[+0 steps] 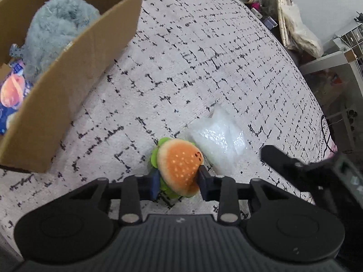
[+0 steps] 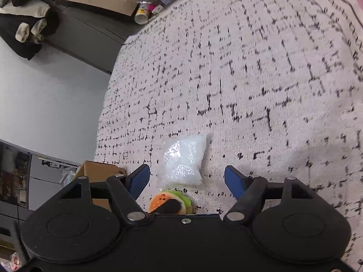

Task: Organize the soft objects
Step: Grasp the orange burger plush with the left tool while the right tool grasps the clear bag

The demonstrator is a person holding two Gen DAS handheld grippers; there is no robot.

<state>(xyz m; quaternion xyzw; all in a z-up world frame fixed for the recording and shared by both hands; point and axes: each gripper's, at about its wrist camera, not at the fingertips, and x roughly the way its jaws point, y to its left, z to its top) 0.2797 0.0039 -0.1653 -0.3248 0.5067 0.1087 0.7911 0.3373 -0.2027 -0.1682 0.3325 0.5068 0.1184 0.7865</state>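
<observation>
A small plush burger (image 1: 179, 166) with an orange bun and green lettuce lies on the patterned rug, and my left gripper (image 1: 179, 182) is shut on it, blue pads pressing both sides. Just right of it lies a clear plastic bag of white filling (image 1: 217, 145). In the right wrist view that bag (image 2: 183, 161) sits between and just beyond my right gripper (image 2: 187, 180), whose blue fingers stand open without touching it. The plush burger (image 2: 165, 200) shows at the lower edge there, with a left finger across it. The right gripper's black finger (image 1: 279, 158) appears at the right of the left wrist view.
An open cardboard box (image 1: 74, 68) stands at the left on the rug (image 1: 204, 56), holding a fluffy blue plush (image 1: 56, 27) and a printed soft item (image 1: 13, 90). Bags and clutter (image 1: 292, 22) line the rug's far edge. Dark furniture (image 2: 90, 22) stands beyond.
</observation>
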